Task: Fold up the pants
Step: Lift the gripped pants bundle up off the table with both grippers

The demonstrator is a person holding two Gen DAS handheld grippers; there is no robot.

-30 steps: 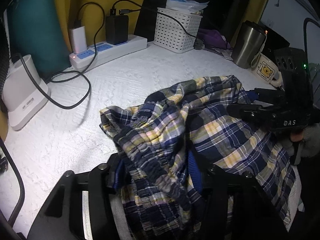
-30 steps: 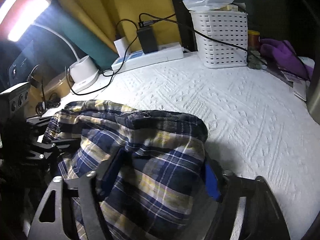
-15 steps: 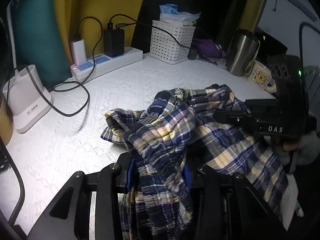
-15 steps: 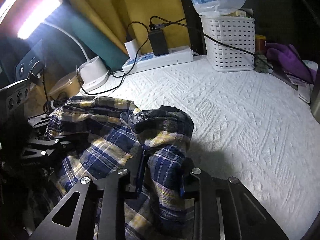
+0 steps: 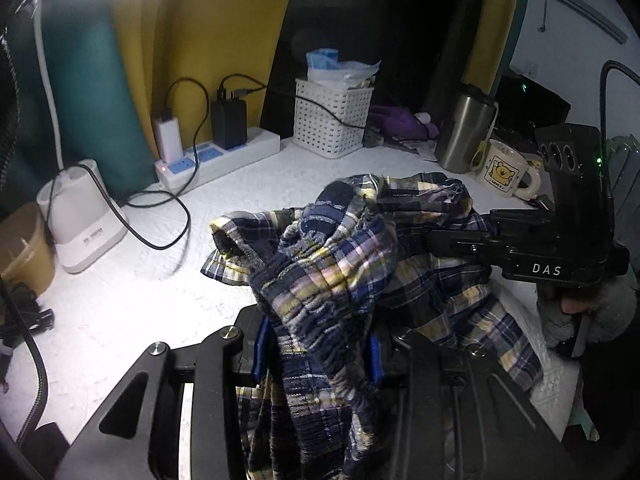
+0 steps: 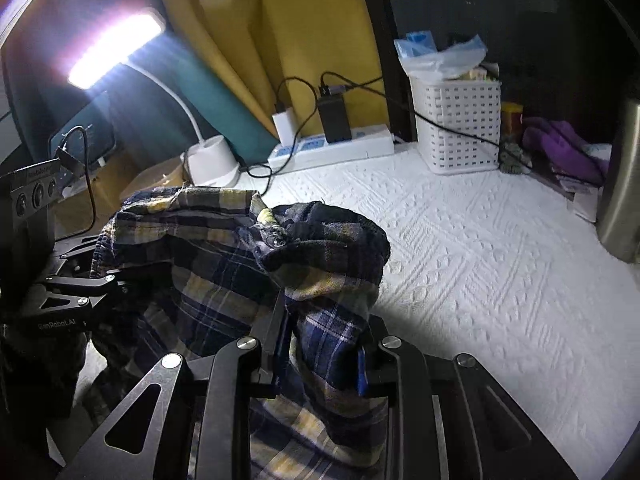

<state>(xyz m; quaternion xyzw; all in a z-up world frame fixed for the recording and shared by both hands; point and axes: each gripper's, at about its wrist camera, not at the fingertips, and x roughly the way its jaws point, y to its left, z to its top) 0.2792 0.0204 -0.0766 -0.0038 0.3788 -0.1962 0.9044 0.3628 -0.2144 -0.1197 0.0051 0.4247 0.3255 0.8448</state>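
Note:
The blue and yellow plaid pants [image 5: 344,264] hang bunched between both grippers above the white textured cloth [image 5: 132,300]. My left gripper [image 5: 320,356] is shut on the elastic waistband, which drapes over its jaws. My right gripper [image 6: 320,356] is shut on another bunch of the pants [image 6: 240,264]. In the left wrist view the right gripper [image 5: 440,236] reaches in from the right into the fabric. In the right wrist view the left gripper [image 6: 100,280] sits at the left edge under the cloth.
At the back stand a white power strip [image 5: 216,156] with chargers and cables, a white basket [image 5: 332,120], a steel tumbler [image 5: 464,132], a bear mug [image 5: 504,168] and a white lamp base [image 5: 80,216]. The lit lamp head [image 6: 116,48] is upper left.
Both grippers have closed on the pants and lifted them up off the cloth; the fabric is gathered more tightly and the views have tilted upward.

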